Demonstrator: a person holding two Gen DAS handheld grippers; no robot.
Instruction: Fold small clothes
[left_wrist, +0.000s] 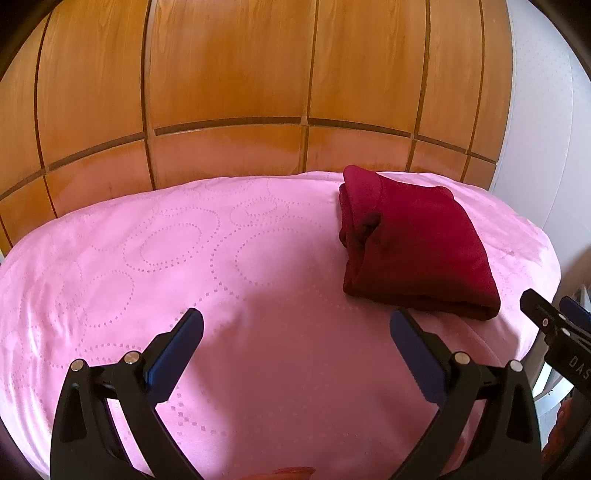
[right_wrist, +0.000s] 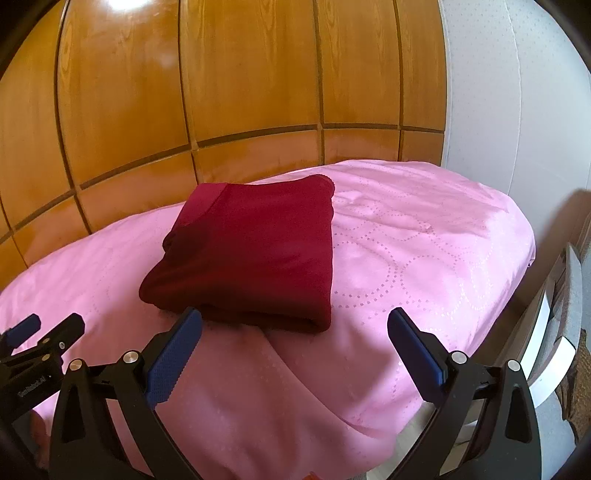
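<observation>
Two tongs, left (left_wrist: 295, 332) and right (right_wrist: 293, 330), agape; one folded garment (right_wrist: 251, 254).

A folded dark red garment (left_wrist: 413, 243) lies on the pink bedspread (left_wrist: 184, 258) before wooden panels (left_wrist: 229, 74), ahead and right of the left gripper (left_wrist: 295, 325), whose blue-padded fingers (left_wrist: 177, 350) stand wide apart, holding nothing.

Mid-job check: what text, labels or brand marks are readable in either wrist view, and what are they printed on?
"DAS": partial white lettering, cut off at the frame edge, on the right gripper body in the left wrist view.
White brand print on the left gripper body in the right wrist view: too small and blurred to read surely.
Folded dark red garment and pink bedspread: no text.
</observation>
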